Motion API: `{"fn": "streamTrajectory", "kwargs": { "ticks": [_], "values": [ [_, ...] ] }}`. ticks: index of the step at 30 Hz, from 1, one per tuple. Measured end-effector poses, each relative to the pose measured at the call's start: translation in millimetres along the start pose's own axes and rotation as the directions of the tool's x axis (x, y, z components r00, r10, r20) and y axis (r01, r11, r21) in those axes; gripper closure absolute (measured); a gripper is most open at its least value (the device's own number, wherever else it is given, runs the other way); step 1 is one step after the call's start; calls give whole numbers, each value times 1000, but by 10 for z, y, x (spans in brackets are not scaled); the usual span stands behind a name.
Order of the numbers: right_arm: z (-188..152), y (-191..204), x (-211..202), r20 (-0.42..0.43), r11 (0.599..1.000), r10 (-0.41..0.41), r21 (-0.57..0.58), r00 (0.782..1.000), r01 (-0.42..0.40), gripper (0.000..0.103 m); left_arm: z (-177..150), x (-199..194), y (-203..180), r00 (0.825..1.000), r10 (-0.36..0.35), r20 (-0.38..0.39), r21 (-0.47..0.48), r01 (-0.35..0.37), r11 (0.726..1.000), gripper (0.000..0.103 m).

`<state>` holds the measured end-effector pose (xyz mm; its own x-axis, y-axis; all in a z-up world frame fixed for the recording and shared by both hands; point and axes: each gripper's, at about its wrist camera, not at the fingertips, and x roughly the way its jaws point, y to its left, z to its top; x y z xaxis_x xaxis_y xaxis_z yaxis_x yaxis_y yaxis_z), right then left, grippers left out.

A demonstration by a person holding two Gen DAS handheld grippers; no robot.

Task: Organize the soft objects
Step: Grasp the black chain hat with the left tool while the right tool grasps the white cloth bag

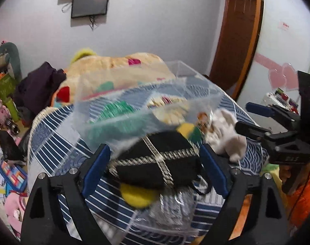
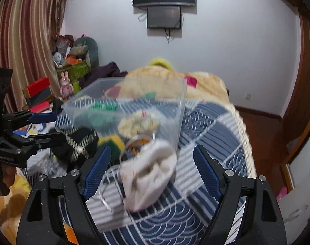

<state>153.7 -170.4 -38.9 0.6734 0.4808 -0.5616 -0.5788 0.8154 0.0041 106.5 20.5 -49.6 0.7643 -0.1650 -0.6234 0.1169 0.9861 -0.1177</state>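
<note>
A clear plastic bin stands on the bed and holds a green soft item and a cream patterned item. A black pouch with silver trim lies in front of the bin, between the open fingers of my left gripper. A yellow-green sponge lies beside it. A white soft toy lies between the open fingers of my right gripper, which also shows in the left wrist view.
A blue-and-white patterned bedspread covers the bed, with a beige quilt behind the bin. A yellow soft item and a crinkled clear bag lie near me. Clutter and boxes crowd the floor at left. A door stands at right.
</note>
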Motion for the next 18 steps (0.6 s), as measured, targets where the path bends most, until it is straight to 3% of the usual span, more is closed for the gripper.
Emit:
{"fn": "streamTrajectory", "kwargs": {
  "ticks": [6, 8, 14, 18],
  "values": [
    [-228, -73, 144, -60, 998, 31, 53, 998, -28, 26, -126, 169, -41, 1000, 1, -25, -19, -1, 1000, 10],
    [-266, -111, 167, -75, 996, 56, 78, 996, -50, 46, -125, 204, -25, 1000, 9, -23, -30, -10, 1000, 10],
    [-318, -140, 88, -61, 991, 91, 109, 994, -84, 76, -153, 136, 55, 999, -38, 0, -63, 38, 997, 35],
    [-332, -95, 0, -42, 992, 88, 99, 995, -83, 84, -178, 53, 62, 999, -40, 4, -50, 40, 998, 57]
  ]
}}
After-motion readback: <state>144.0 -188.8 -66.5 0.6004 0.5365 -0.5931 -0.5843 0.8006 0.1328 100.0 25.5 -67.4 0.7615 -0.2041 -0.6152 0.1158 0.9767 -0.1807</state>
